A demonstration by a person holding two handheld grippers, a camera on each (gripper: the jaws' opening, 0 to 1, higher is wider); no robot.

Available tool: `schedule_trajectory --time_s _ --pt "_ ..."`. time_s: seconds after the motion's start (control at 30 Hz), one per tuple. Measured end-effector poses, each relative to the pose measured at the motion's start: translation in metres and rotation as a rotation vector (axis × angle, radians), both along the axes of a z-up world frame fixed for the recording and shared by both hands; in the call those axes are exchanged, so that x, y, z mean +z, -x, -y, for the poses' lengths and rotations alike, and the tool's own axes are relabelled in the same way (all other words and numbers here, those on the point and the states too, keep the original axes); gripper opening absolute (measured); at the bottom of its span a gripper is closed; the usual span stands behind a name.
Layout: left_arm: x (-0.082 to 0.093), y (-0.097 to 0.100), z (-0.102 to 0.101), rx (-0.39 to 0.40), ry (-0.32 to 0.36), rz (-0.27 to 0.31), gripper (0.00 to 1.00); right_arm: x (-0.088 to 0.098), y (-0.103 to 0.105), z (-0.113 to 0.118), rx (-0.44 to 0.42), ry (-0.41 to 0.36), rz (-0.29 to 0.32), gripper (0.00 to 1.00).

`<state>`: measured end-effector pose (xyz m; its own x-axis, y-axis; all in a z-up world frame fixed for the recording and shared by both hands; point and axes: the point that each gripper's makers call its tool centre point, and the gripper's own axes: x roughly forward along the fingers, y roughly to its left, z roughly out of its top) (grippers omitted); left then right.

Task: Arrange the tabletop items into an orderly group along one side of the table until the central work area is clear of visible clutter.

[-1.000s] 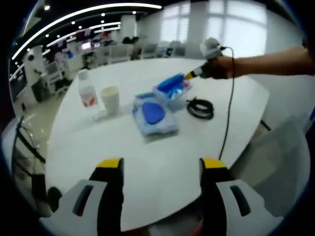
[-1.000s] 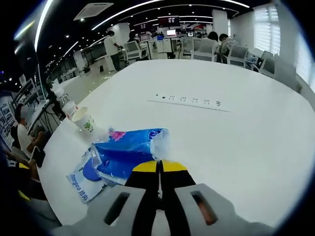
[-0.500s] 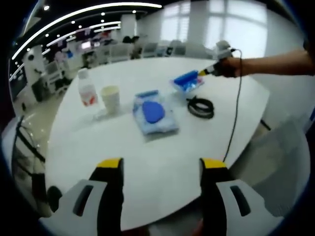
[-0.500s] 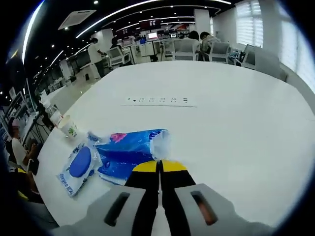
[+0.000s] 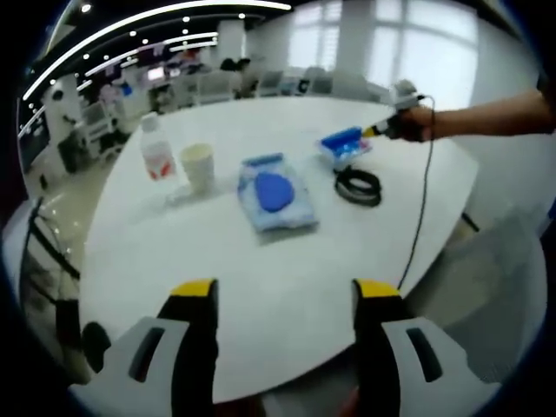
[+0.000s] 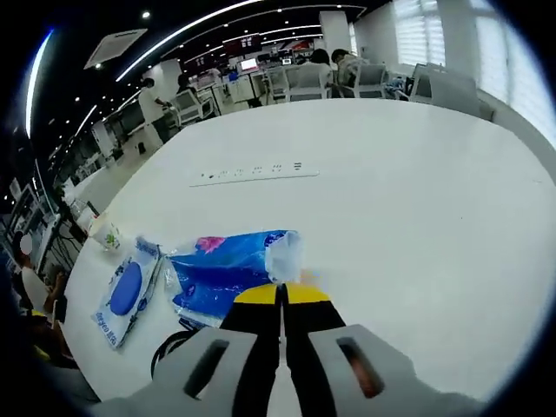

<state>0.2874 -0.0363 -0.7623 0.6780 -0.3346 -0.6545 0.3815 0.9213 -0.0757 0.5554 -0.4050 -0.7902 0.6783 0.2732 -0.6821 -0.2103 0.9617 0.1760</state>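
Since one second ago the right gripper (image 6: 280, 291), jaws pinched on the blue tissue pack (image 6: 228, 271), has carried it beyond the coiled cable (image 5: 358, 185), probably for grouping it aside, while the left gripper (image 5: 285, 291) waits wide and empty.

Open-plan office. A large white table (image 5: 287, 261) with a rounded edge occupies the foreground; a strip of recessed sockets (image 6: 254, 172) is set flush in its top. The ceiling is dark, carrying long curved light strips (image 5: 156, 22) and rows of small spot lamps; a square ceiling vent (image 6: 113, 48) sits near them. Bright windows (image 5: 417, 43) with blinds line the far wall. Rows of desks with office chairs (image 6: 287, 82) and wall screens (image 6: 252, 62) stand beyond the table, several people seated there, apparently at work. The floor (image 5: 65, 200) is pale and glossy.
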Motion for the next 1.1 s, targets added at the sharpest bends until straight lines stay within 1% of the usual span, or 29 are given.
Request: schedule_trajectory --time_s 0.03,0.07,0.1,0.13,0.17,0.2,0.23,0.27,0.3,0.33,0.37,0.47,0.7,0.8,0.87,1.03,1.1 --pt "0.0 0.0 -0.001 0.005 0.0 -0.001 0.58 -0.01 -0.02 0.006 -0.008 -0.006 -0.008 0.0" --pt "0.0 0.0 -0.002 0.008 0.0 -0.002 0.58 -0.013 -0.025 0.007 -0.011 -0.011 -0.009 0.0" --pt "-0.001 0.0 -0.002 0.011 0.0 -0.004 0.58 -0.013 -0.016 0.004 -0.013 -0.019 -0.007 0.0" --pt "-0.001 0.0 -0.003 0.015 0.0 -0.006 0.58 -0.015 -0.02 0.003 -0.012 -0.029 -0.004 0.0" --pt "-0.002 0.0 -0.003 0.018 -0.001 -0.007 0.58 -0.019 -0.019 0.003 -0.01 -0.03 -0.006 0.0" --pt "-0.002 0.0 -0.004 0.02 -0.002 -0.009 0.58 -0.023 -0.024 0.002 -0.007 -0.026 -0.01 0.0" --pt "-0.002 0.0 -0.004 0.022 -0.002 -0.01 0.58 -0.026 -0.024 0.002 -0.005 -0.023 -0.01 0.0" --pt "-0.003 0.0 -0.005 0.024 -0.006 -0.015 0.58 -0.029 -0.03 0.002 -0.002 -0.022 -0.011 0.0" --pt "-0.004 0.0 -0.005 0.025 -0.006 -0.018 0.58 -0.031 -0.029 0.001 0.0 -0.021 -0.012 0.0" --pt "-0.004 0.001 -0.005 0.026 -0.007 -0.02 0.58 -0.035 -0.033 0.001 0.005 -0.013 -0.015 0.0" --pt "-0.004 0.001 -0.005 0.026 -0.009 -0.02 0.58 -0.037 -0.033 0.001 0.008 -0.003 -0.014 0.0" --pt "-0.006 0.0 -0.007 0.032 -0.013 -0.025 0.58 -0.044 -0.038 0.001 -0.003 -0.015 -0.021 0.0" --pt "-0.009 0.001 -0.01 0.046 -0.02 -0.042 0.58 -0.059 -0.049 0.002 -0.002 0.006 -0.035 0.0" --pt "-0.01 0.002 -0.011 0.051 -0.025 -0.048 0.57 -0.063 -0.05 0.0 -0.01 -0.015 -0.037 0.0" --pt "-0.011 0.002 -0.012 0.058 -0.027 -0.054 0.57 -0.069 -0.05 -0.001 -0.017 -0.034 -0.058 0.0" --pt "-0.013 0.002 -0.013 0.063 -0.026 -0.063 0.58 -0.07 -0.047 -0.005 -0.013 -0.039 -0.059 0.01" --pt "-0.014 0.002 -0.013 0.061 -0.031 -0.067 0.58 -0.071 -0.045 -0.005 0.004 -0.016 -0.061 0.03"
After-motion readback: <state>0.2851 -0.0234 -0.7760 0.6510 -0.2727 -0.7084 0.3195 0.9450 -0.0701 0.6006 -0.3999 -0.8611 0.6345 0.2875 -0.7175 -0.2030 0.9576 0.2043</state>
